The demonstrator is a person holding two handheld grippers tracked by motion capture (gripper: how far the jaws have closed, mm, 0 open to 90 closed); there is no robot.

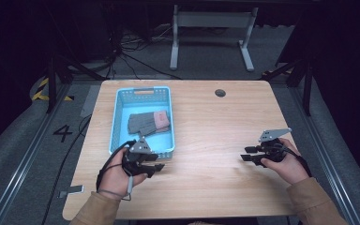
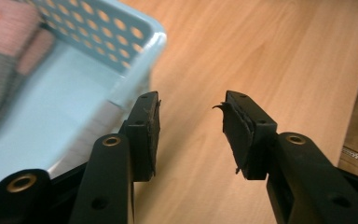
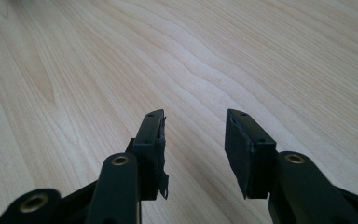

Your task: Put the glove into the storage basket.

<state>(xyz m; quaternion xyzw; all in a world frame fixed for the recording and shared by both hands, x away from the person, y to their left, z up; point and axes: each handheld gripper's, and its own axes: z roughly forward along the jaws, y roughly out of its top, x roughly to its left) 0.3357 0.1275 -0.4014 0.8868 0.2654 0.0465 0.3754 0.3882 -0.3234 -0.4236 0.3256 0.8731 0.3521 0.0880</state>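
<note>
A folded grey knit glove (image 1: 143,123) with a pink cuff (image 1: 161,118) lies flat in the light blue perforated basket (image 1: 117,123), roughly at its middle; its long axis runs across the basket's width, slightly tilted, with the pink cuff end toward the basket's right wall and the grey end toward the left wall. In the left gripper view the same glove (image 2: 2,70) shows blurred at the upper left, pink part uppermost, resting on the basket floor. The basket itself sits on the left half of the wooden counter (image 1: 215,140), its long axis running away from the person, a handle slot in its far wall. The left tool (image 1: 157,167) is held by the person's left hand (image 1: 117,176) just at the basket's near right corner, pointing right across the counter; in its own view its jaws stand apart with bare wood between them, the basket's corner (image 2: 142,56) just beside the left jaw, and worn, frayed pad edges visible. The right tool (image 1: 245,153) is held by the right hand (image 1: 288,164) well apart from the basket, near the counter's right edge, pointing left toward the other tool; in the right gripper view its jaws are likewise apart over bare wood grain (image 3: 191,56), gripping nothing. A round dark grommet (image 1: 220,93) sits in the counter near its far edge. Tan sleeves cover both forearms at the bottom of the high view.
</note>
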